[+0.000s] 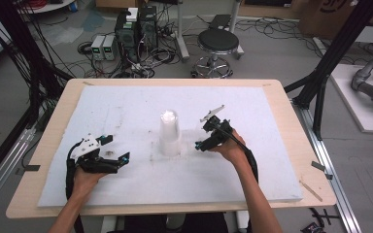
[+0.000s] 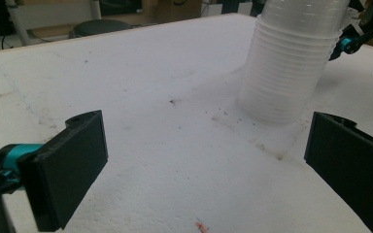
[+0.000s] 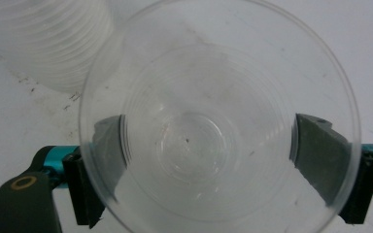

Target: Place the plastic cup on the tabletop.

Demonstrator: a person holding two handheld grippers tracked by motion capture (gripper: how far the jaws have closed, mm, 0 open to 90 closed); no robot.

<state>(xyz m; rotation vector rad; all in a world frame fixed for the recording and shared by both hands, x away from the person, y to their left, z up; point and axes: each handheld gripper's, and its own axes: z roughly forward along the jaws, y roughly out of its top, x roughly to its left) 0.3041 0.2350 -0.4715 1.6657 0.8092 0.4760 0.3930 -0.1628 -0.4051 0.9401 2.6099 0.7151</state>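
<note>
Even, diffuse overhead light fell on the white foam board [image 1: 126, 111], casting only faint shadows. The high view was soft and slightly grainy. The clear plastic cup [image 3: 218, 121] looked hazy close up, edges blurred.

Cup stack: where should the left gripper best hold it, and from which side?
Grip the stack across its ribbed lower wall, coming in level from its left, where the open left gripper faces it. It stands upright, mouths down and widest at the base, so the layered rims there should give the jaws purchase. The right gripper occupies the other side.
</note>
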